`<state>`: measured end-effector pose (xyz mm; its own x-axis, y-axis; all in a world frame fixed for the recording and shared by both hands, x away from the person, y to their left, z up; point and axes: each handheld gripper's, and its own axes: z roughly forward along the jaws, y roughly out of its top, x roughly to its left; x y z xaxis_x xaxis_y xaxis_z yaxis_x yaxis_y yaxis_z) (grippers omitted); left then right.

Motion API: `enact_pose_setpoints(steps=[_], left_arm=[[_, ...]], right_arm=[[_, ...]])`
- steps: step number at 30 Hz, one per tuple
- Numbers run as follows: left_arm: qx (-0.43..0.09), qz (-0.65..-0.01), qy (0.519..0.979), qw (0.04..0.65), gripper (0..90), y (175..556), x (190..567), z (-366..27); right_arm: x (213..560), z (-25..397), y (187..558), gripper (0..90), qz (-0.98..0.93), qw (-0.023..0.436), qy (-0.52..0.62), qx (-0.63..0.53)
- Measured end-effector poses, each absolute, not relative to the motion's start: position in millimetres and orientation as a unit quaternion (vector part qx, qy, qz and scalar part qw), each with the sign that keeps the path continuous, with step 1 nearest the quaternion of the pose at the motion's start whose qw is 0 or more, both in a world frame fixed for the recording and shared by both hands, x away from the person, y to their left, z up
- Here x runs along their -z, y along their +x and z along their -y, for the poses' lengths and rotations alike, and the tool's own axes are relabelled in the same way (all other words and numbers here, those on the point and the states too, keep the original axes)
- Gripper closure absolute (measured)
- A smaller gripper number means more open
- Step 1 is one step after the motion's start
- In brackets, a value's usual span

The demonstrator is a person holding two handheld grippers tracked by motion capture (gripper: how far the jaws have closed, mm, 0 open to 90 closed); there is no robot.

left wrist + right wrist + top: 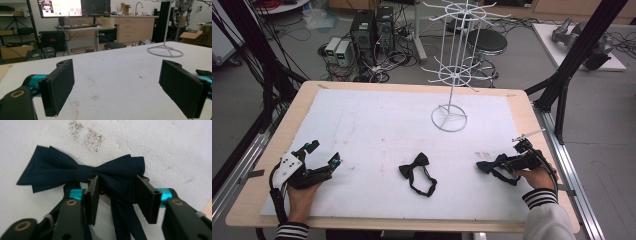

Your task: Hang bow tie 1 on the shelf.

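A dark navy bow tie [488, 165] lies flat on the white table cover at the right, its strap trailing toward the person. My right gripper [504, 163] reaches it from the right. In the right gripper view the jaws stand on either side of one wing of the bow tie [82, 171], half narrowed, and the cloth looks unsqueezed inside my right gripper [117, 195]. A second, black bow tie [414, 166] with a looped strap lies at the table's middle. My left gripper [325, 152] rests open and empty at the left [117, 85].
A white wire display rack [449, 117] stands on its ring base at the back centre-right, also seen as a rack [165, 51] far ahead of the left jaws. The white cover [372, 125] spans most of the wooden table. Black frame posts rise at both sides.
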<state>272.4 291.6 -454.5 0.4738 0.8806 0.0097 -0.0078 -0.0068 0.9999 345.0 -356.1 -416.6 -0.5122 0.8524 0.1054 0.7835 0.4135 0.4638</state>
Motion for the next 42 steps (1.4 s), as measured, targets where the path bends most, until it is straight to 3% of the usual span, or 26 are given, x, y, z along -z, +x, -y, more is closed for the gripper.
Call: enact_pose_setpoints(steps=[1,2,4,8,21,42], left_arm=[[-0.366,-0.359,0.608,0.606,13.4,272.4,454.5,-291.6],[-0.366,-0.359,0.608,0.606,13.4,272.4,454.5,-291.6],[-0.367,-0.359,0.607,0.607,13.4,272.4,454.6,-291.5],[-0.366,-0.359,0.607,0.607,13.4,272.3,454.5,-291.6],[-0.367,-0.359,0.608,0.606,13.4,272.4,454.5,-291.5],[-0.367,-0.359,0.609,0.604,13.4,272.2,454.5,-291.5]], right_arm=[[416.6,356.1,345.0,64.7,-0.837,0.074,0.488,-0.234],[416.0,353.3,344.1,71.8,-0.849,0.088,0.472,-0.221],[416.5,352.3,344.0,77.0,-0.851,0.089,0.469,-0.22],[416.6,351.5,342.8,83.5,-0.851,0.087,0.469,-0.222],[411.1,352.5,340.9,85.4,-0.841,0.088,0.475,-0.244],[391.0,346.6,335.2,85.5,-0.812,0.151,0.432,-0.363]])
